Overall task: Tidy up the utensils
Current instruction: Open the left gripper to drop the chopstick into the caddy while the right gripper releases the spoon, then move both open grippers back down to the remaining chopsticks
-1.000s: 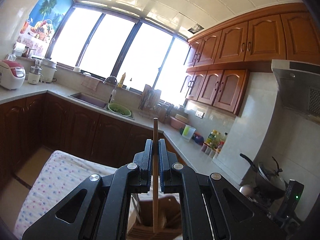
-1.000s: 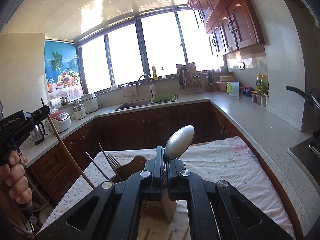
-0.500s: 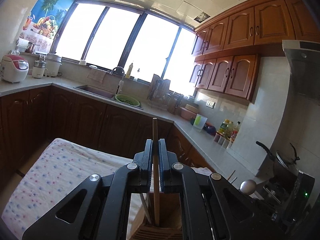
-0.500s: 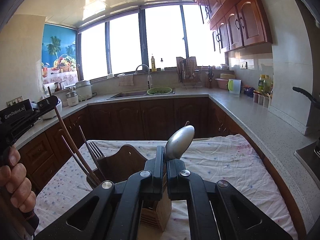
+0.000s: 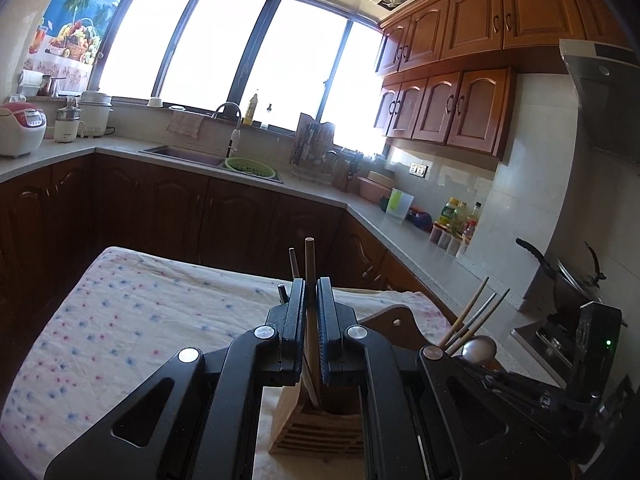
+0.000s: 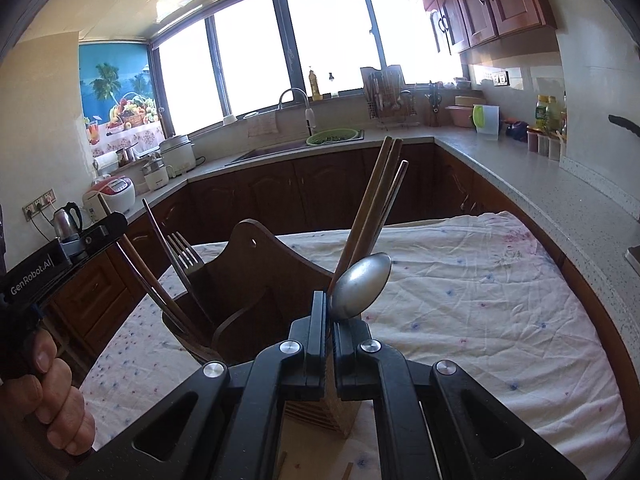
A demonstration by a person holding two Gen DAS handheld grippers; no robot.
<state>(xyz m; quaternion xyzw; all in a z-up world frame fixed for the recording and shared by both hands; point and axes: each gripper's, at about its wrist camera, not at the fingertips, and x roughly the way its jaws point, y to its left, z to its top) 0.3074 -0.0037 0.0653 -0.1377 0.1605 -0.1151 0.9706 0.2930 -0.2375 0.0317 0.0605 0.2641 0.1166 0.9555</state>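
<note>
A wooden utensil holder [image 6: 256, 288] stands on the flowered cloth, with a fork [image 6: 184, 256] and chopsticks in its left compartment and several chopsticks [image 6: 376, 200] in its right one. My left gripper [image 5: 311, 292] is shut on a wooden chopstick [image 5: 310, 276] whose lower end reaches down into the holder [image 5: 320, 428]. My right gripper [image 6: 329, 312] is shut on a metal spoon [image 6: 360, 286], bowl upward, just in front of the holder. The left gripper also shows in the right wrist view [image 6: 100, 232], and the spoon in the left wrist view [image 5: 478, 350].
The table cloth [image 6: 480, 300] extends right and behind the holder. Loose chopstick ends [image 6: 282, 466] lie on the cloth by my right gripper. Kitchen counters [image 6: 520, 168], a sink and dark cabinets surround the table. A pot [image 5: 572, 280] sits on the stove at right.
Both grippers have come lower and closer to the holder. The left chopstick's tip has gone down into a compartment. The spoon still sits gripped in the right gripper.
</note>
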